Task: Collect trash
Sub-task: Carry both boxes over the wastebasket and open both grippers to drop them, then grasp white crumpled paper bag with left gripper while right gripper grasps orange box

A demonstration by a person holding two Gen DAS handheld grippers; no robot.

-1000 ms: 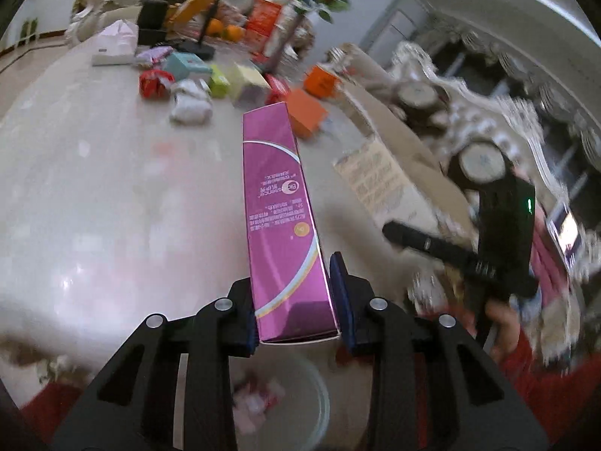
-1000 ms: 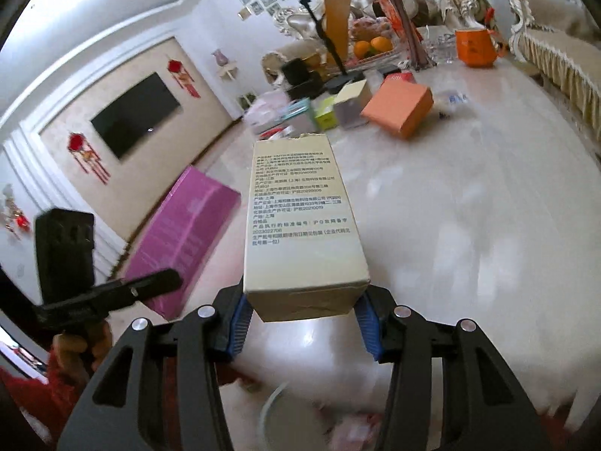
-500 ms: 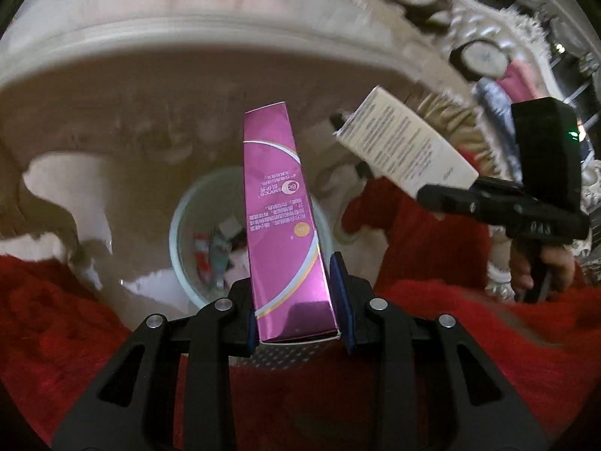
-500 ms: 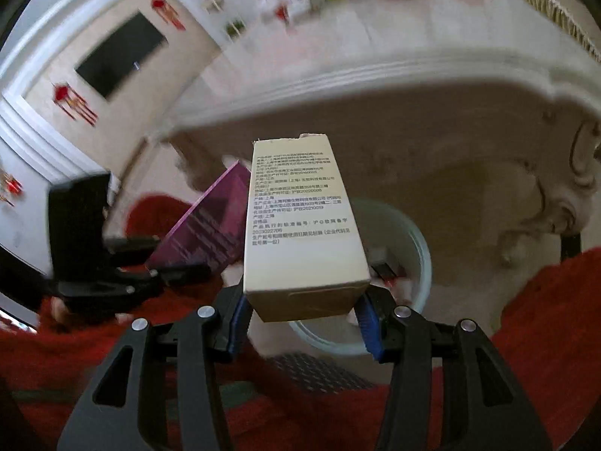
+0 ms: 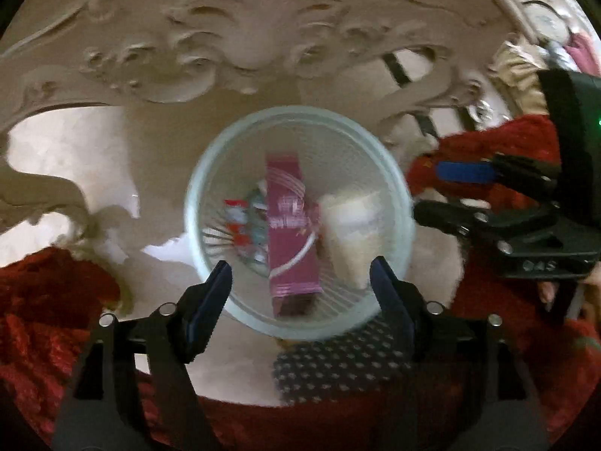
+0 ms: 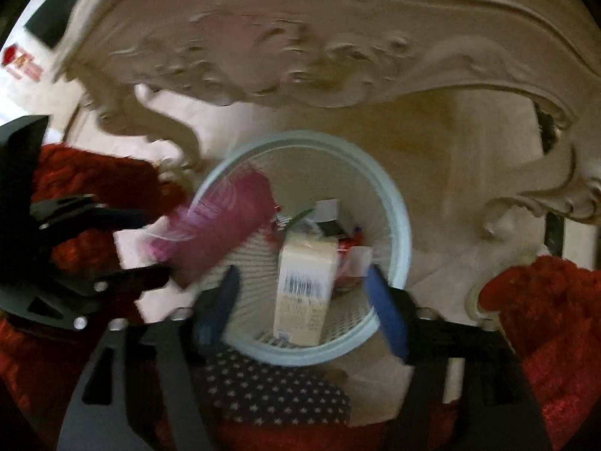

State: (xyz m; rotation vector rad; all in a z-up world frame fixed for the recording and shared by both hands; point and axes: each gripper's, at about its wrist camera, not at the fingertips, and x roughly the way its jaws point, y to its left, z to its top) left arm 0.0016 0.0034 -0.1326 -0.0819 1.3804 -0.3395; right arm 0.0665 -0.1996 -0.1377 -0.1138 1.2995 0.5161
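Observation:
A pale blue mesh waste basket (image 5: 210, 173) (image 6: 398, 203) stands on the floor under the carved table edge, straight below both grippers. Blurred in mid-fall inside it are the pink box (image 5: 291, 233) (image 6: 221, 225) and the cream box (image 5: 353, 233) (image 6: 304, 285), over older wrappers (image 5: 238, 221). My left gripper (image 5: 300, 285) hangs over the basket's near rim, its jaws opening, no pad touching the pink box between them. My right gripper (image 6: 300, 300) does the same above the cream box, jaws opening and clear of it; it also shows at the right (image 5: 443, 191) of the left wrist view.
The carved cream table apron (image 5: 240, 49) (image 6: 338, 49) arches just behind the basket. Red fuzzy trousers (image 5: 45, 293) (image 6: 556, 300) flank it on both sides. A dark star-patterned slipper (image 5: 338, 368) (image 6: 278, 391) lies at the basket's near side. The floor is pale and glossy.
Both grippers dropped from above the table top and tilted down over the basket. Their jaws spread, and the pink box and cream box left the pads and fell into the basket.

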